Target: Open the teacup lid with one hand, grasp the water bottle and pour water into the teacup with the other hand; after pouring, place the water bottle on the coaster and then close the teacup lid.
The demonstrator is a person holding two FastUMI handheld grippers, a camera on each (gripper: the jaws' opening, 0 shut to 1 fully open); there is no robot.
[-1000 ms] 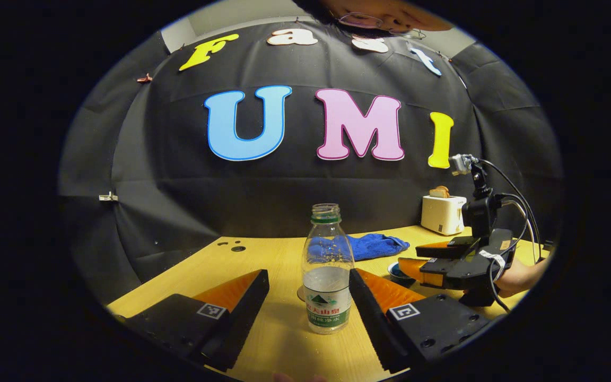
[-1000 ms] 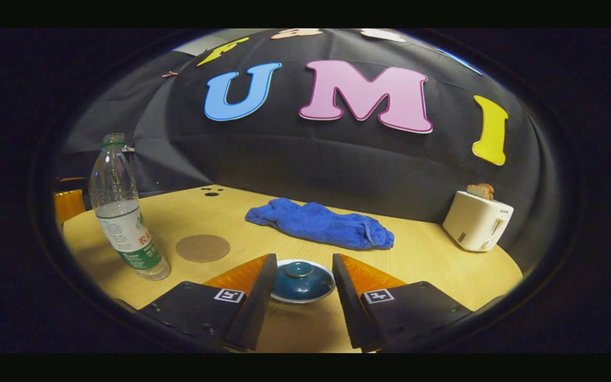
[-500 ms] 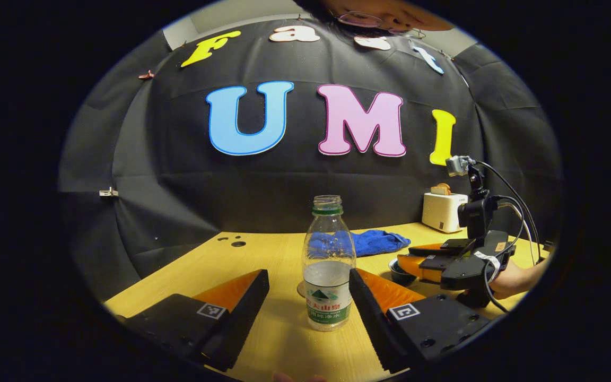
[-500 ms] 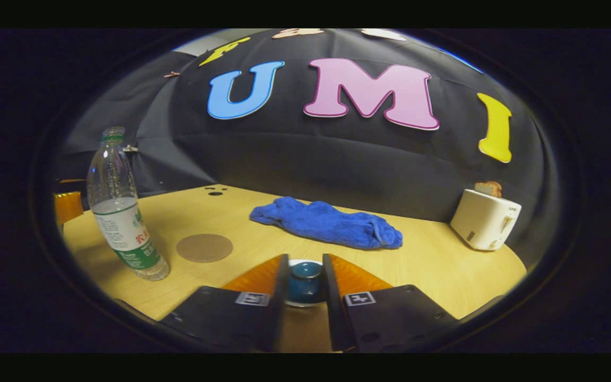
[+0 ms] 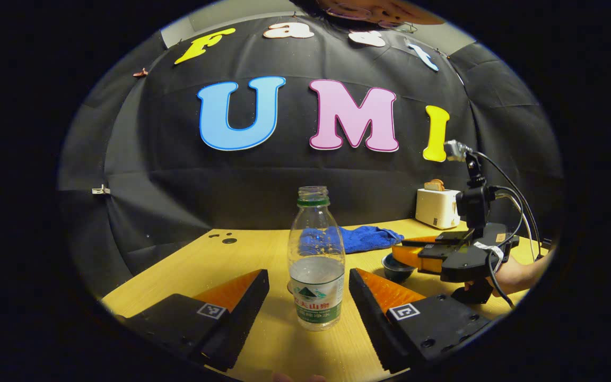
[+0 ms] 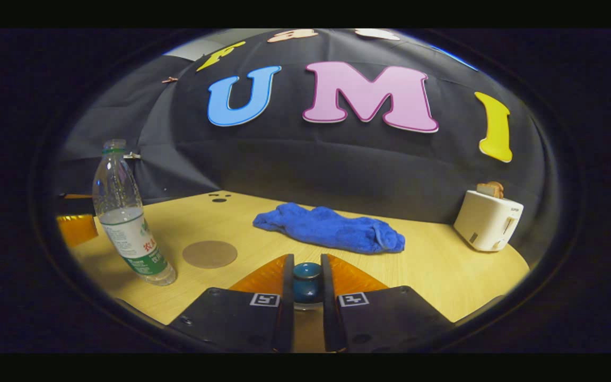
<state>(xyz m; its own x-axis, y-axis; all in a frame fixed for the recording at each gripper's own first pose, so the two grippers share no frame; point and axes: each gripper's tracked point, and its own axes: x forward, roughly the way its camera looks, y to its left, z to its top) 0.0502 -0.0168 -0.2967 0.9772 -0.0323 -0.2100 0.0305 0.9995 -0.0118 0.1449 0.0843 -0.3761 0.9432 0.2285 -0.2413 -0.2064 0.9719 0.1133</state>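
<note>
In the left gripper view, the left gripper [image 5: 308, 297] is hovering low over the pale wooden table [image 5: 263, 254] with its two fingers spread wide, and the clear plastic water bottle with a green neck ring and a green-and-white label [image 5: 316, 260] is standing upright between them, touching neither; the bottle has no cap and is holding water to about half its height. Farther off to the right, the right gripper [image 5: 417, 254] is being held by a hand [image 5: 515, 276] just above the dark blue teacup [image 5: 396, 268], whose rim is showing bare under the fingers. Behind the bottle a crumpled blue towel [image 5: 364, 237] is lying on the table, and a white toaster with bread in its slot [image 5: 437, 207] is standing near the back wall. In the right gripper view, the right gripper [image 6: 305, 281] is clenching the round knob of the dark blue teacup lid [image 6: 306, 278], both fingers pressing on it from the sides. To the left, the water bottle [image 6: 128, 223] is standing near the table's edge, just beside the round brown coaster [image 6: 210, 254], which is lying flat and bare. The blue towel [image 6: 332, 229] is lying beyond the lid, and the toaster [image 6: 488, 220] is standing at the far right.
</note>
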